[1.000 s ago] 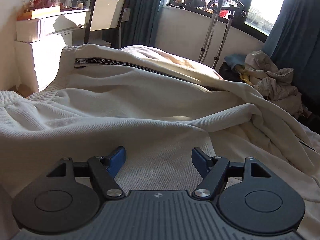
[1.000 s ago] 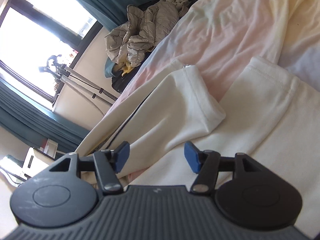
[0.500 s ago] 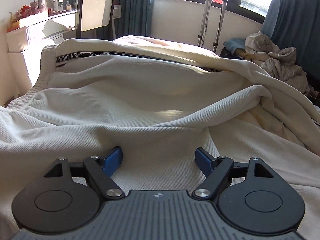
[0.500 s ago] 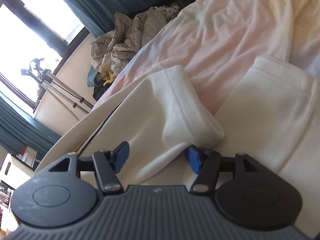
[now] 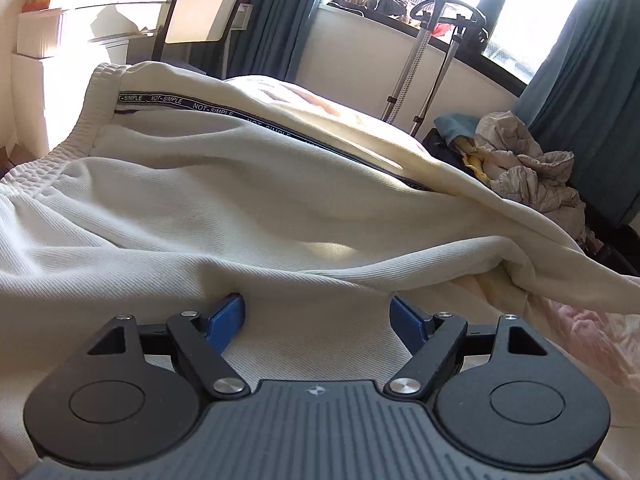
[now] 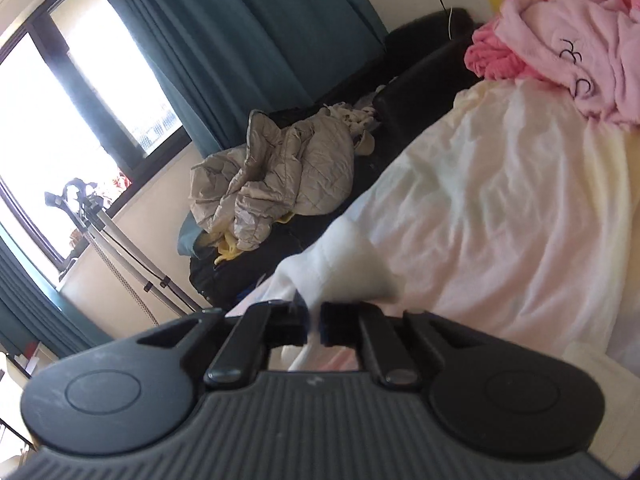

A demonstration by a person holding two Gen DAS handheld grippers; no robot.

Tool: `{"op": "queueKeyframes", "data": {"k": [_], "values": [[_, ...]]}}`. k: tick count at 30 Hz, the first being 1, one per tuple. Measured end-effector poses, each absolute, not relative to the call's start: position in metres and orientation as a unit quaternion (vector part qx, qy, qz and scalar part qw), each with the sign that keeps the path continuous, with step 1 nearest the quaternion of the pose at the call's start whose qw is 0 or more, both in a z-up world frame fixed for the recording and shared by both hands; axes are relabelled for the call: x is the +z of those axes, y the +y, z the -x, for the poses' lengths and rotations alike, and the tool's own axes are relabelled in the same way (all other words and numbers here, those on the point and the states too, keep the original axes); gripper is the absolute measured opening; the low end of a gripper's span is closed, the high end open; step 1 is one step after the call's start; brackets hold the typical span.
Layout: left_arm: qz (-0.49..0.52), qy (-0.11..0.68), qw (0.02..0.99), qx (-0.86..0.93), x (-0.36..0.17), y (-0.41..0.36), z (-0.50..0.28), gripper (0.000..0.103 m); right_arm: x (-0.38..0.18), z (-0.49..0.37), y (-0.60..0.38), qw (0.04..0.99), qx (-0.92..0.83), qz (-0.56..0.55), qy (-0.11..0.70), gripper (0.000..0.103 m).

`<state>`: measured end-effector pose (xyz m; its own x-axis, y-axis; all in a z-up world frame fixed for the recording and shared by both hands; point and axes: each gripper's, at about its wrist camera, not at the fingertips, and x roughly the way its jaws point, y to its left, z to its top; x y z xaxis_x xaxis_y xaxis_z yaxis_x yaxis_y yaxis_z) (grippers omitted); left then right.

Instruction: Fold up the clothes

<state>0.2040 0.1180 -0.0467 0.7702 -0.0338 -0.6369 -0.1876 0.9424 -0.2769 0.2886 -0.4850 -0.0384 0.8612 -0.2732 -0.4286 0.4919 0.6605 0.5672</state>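
Cream sweatpants [image 5: 224, 216] lie spread over the bed, with a ribbed waistband [image 5: 86, 120] at the upper left and a black lettered side stripe [image 5: 208, 110]. My left gripper [image 5: 318, 316] is open, its blue pads resting low on the fabric. In the right wrist view my right gripper [image 6: 314, 326] is shut on the cream leg cuff [image 6: 344, 264] and holds it lifted above the bed sheet [image 6: 500, 208].
A crumpled beige quilted jacket [image 6: 276, 168] lies on a dark sofa [image 6: 424, 76] beside the bed. Pink clothes [image 6: 560, 40] are piled at the bed's far end. A metal stand [image 5: 424, 64], white chair [image 5: 208, 4] and white desk [image 5: 60, 40] stand by the curtained window.
My right gripper closed on the leg cuff and lifted it off the bed. My left gripper stayed open on the fabric and shifted slightly.
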Motion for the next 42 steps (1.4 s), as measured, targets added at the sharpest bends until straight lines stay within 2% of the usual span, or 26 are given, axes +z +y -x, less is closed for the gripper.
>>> {"op": "queueKeyframes", "data": {"k": [7,9,24,27,30,39,42], "values": [[0.197,0.315,0.928,0.034,-0.042,0.128,-0.198,0.082,-0.057,-0.254,-0.526,0.874,-0.262,-0.370,0.174,0.006],[0.206,0.309,0.928,0.032,-0.041,0.131,-0.196,0.082,-0.102,-0.245,-0.535,0.838,-0.285,-0.397,0.243,0.006],[0.206,0.305,0.929,0.030,-0.042,0.134,-0.193,0.082,-0.063,-0.238,-0.551,0.871,-0.300,-0.346,0.178,0.005],[0.201,0.304,0.931,0.023,-0.042,0.133,-0.193,0.082,-0.117,-0.228,-0.557,0.855,-0.312,-0.344,0.231,0.006],[0.199,0.303,0.932,0.026,-0.041,0.134,-0.194,0.082,-0.142,-0.217,-0.551,0.868,-0.294,-0.336,0.219,0.006],[0.245,0.269,0.931,0.026,-0.022,0.156,-0.154,0.082,-0.094,-0.170,-0.503,0.876,-0.294,-0.328,0.198,0.024],[0.262,0.253,0.931,0.035,-0.016,0.170,-0.127,0.082,-0.082,-0.138,-0.479,0.872,-0.284,-0.352,0.189,0.026]]}}
